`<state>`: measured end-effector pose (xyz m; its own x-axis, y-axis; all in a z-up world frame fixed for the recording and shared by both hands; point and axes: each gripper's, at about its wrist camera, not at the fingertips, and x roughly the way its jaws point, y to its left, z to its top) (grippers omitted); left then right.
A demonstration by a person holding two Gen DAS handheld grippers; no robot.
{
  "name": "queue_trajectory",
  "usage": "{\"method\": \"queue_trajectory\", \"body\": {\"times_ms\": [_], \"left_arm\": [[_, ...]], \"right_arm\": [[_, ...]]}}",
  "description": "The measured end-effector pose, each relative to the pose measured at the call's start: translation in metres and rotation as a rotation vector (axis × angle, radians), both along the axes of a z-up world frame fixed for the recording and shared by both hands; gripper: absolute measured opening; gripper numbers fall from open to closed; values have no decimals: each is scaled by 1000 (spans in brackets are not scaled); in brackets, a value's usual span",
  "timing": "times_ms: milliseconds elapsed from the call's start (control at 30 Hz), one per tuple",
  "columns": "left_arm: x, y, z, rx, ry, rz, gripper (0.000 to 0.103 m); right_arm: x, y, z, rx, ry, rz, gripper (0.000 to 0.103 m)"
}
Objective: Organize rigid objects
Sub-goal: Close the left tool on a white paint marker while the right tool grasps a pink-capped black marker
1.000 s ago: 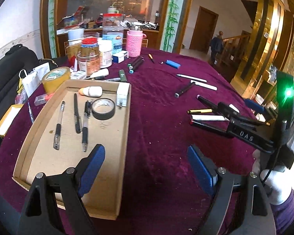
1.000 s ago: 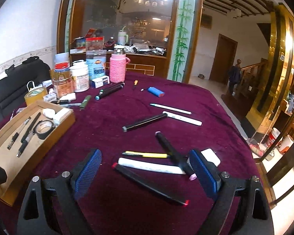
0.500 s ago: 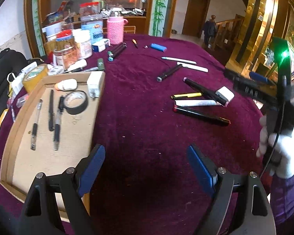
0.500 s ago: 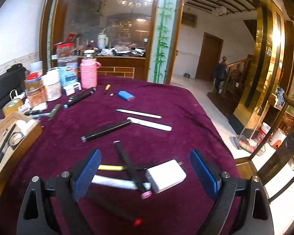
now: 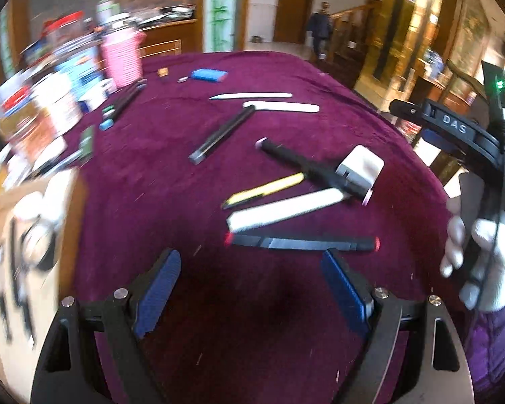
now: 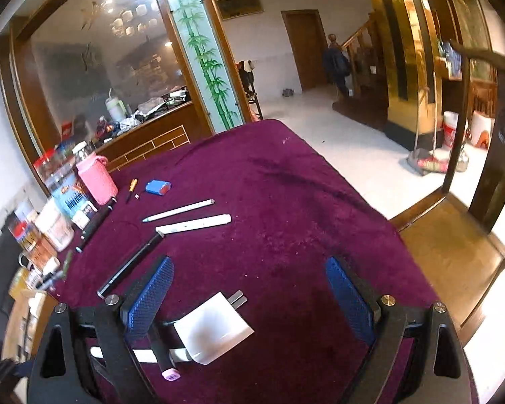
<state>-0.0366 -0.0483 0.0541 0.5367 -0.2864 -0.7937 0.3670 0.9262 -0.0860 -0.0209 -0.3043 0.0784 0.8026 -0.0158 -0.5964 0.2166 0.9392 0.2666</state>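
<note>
Left wrist view: my left claw (image 5: 249, 289) hangs over the maroon tabletop (image 5: 171, 202), jaws wide apart, nothing between the blue pads (image 5: 158, 286). Just ahead of the pads lies a black marker with red ends (image 5: 303, 243). Beyond it sit a white marker (image 5: 282, 210), a yellow pen (image 5: 266, 190) and a black marker with pink ends (image 5: 306, 166), which rests against a white plug adapter (image 5: 360, 168). All of these lie toward the right edge. Further in, a black pen (image 5: 224, 134), two white pens (image 5: 281, 106) and a blue block (image 5: 208, 74) lie toward the far edge. A cardboard tray (image 5: 3, 269) with pens and a tape roll sits at the left edge, blurred. Jars and a pink bottle (image 5: 123, 60) crowd the far-left corner. My right claw (image 5: 454, 131) shows at the right, held in a white-gloved hand (image 5: 478, 262); I can't tell its jaws from here.

Right wrist view: the right claw (image 6: 249, 299) has its jaws wide apart, clamping nothing. The white plug adapter (image 6: 213, 331) lies between the pads, nearer the left one, prongs pointing away. The pink-ended marker (image 6: 163, 353) and white marker (image 6: 144, 355) lie under the left finger. The rest of the pens stretch toward the far-left corner.
</note>
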Motion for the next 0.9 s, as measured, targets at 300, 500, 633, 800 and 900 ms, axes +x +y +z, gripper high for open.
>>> {"method": "queue_trajectory", "body": {"times_ms": [300,500,633,800,900], "left_arm": [[43,-68,-34,165,42,-262,40],[35,-64,-36,144,81,-270,22],[19,-54,-33,116,126,-281,18],[30,-62,-35,102,123,-257,21],[30,-76,-37,117,86,-272,35]], "right_arm": [[5,6,-7,2,48,27,94],[9,4,-13,14,78,23,94],[10,3,-16,27,89,23,94],[10,3,-17,22,90,22,94],[12,3,-18,19,97,18,94]]}}
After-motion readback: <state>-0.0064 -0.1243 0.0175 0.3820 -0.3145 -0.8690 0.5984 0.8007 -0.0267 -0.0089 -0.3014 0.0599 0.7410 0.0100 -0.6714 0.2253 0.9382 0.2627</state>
